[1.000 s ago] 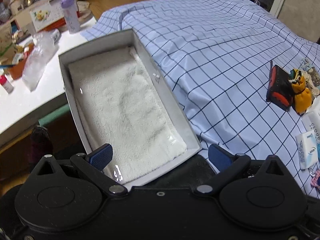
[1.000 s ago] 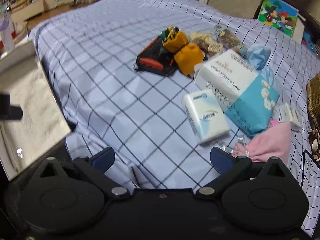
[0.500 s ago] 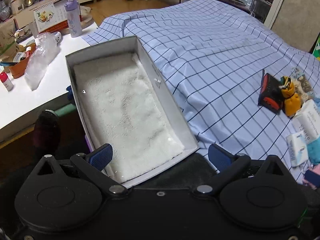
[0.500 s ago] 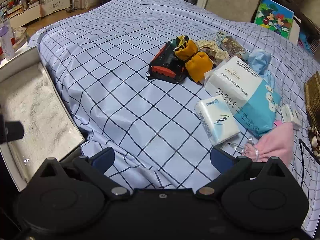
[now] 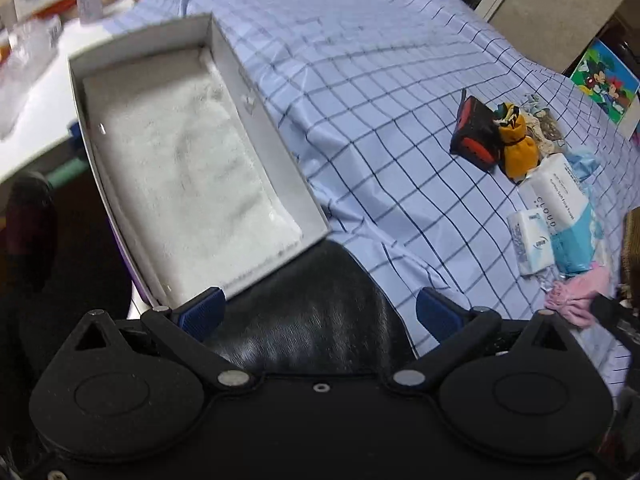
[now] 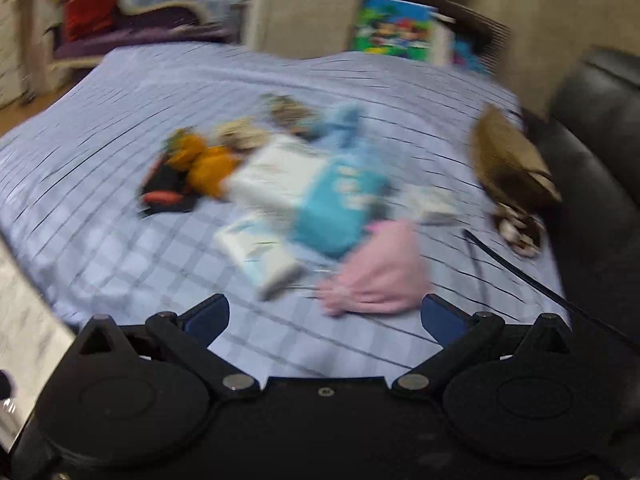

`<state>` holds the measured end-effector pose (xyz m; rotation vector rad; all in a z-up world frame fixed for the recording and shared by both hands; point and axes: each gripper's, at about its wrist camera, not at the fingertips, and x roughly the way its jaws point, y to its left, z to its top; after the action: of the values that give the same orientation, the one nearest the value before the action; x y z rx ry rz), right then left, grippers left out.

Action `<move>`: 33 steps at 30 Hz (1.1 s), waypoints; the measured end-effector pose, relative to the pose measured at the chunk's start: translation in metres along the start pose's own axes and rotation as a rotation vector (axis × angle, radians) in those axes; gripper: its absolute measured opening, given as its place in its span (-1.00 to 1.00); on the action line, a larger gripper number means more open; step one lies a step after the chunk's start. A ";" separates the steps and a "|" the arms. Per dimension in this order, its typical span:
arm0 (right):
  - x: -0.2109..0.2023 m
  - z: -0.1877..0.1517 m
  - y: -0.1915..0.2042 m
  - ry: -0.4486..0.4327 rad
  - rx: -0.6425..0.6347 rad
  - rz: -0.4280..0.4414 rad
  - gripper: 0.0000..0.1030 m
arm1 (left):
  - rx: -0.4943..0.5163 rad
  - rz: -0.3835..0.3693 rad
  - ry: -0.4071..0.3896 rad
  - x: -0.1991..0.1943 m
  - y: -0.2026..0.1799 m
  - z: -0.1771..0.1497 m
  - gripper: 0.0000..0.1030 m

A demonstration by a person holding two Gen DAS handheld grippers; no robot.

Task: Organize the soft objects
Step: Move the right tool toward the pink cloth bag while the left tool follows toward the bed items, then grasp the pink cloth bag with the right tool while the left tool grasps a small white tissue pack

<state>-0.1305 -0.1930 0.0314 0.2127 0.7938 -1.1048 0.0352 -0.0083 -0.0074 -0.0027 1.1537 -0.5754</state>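
A white box (image 5: 256, 92) holding a white fluffy towel (image 5: 188, 160) sits at the near left edge of a blue checked cloth (image 5: 360, 92). My left gripper (image 5: 318, 314) is open and empty, just in front of the box's near end. On the cloth lie a yellow pouch (image 5: 516, 148), a black and red pouch (image 5: 474, 138), two tissue packs (image 5: 534, 242) and a pink cloth (image 5: 576, 296). My right gripper (image 6: 324, 318) is open and empty, low over the cloth, with the pink cloth (image 6: 380, 272) just ahead of its right finger. The right wrist view is blurred.
A white desk (image 5: 36, 120) with a bottle and clutter stands left of the box. A brown basket (image 6: 512, 164) and a black leather seat (image 6: 600, 152) are at the right. A cartoon picture book (image 6: 396, 28) stands at the far edge.
My right gripper has swung right and forward towards the pink cloth and tissue packs. My left gripper has shifted right; more of the pile shows.
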 end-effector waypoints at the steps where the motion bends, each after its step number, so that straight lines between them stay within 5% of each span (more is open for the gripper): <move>1: 0.004 -0.002 -0.014 -0.005 0.024 -0.014 0.99 | 0.009 0.019 -0.017 -0.001 -0.003 -0.002 0.92; 10: 0.074 -0.014 -0.098 0.116 0.186 0.107 0.99 | 0.146 0.113 -0.029 0.010 -0.042 -0.018 0.92; 17: 0.117 0.001 -0.099 0.113 0.227 0.204 0.99 | 0.248 0.085 0.004 0.018 -0.075 -0.017 0.91; 24: 0.155 0.012 -0.091 0.192 0.190 0.202 0.96 | 0.369 0.075 0.051 0.034 -0.131 0.017 0.91; 28: 0.160 0.013 -0.096 0.206 0.209 0.235 0.64 | 0.455 0.072 0.056 0.062 -0.168 0.023 0.91; 33: 0.157 0.018 -0.108 0.222 0.205 0.258 0.25 | 0.473 -0.029 0.109 0.095 -0.200 0.020 0.91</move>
<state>-0.1811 -0.3646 -0.0365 0.6026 0.8233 -0.9256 -0.0064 -0.2262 -0.0222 0.4226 1.1007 -0.8714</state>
